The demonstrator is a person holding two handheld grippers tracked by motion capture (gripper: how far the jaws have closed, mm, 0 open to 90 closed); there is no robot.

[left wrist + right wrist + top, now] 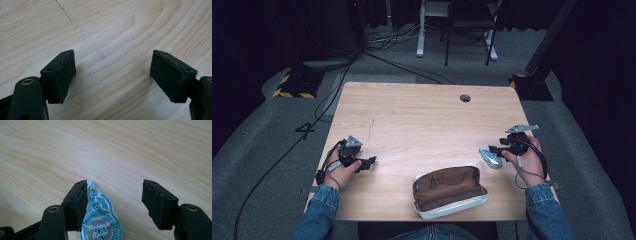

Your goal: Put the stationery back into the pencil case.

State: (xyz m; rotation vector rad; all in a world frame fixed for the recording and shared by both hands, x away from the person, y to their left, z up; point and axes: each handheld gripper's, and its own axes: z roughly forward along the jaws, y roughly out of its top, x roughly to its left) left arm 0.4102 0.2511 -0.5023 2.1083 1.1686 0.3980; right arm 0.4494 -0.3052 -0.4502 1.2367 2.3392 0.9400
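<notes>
Left gripper (371, 161) sat low near the worktop's (422, 115) left edge, jaws spread wide, held in the left hand (343, 171). Right gripper (488, 148) sat near the right edge in the right hand (524, 156), jaws also apart. Denim sleeves (319, 210) entered from below.
</notes>
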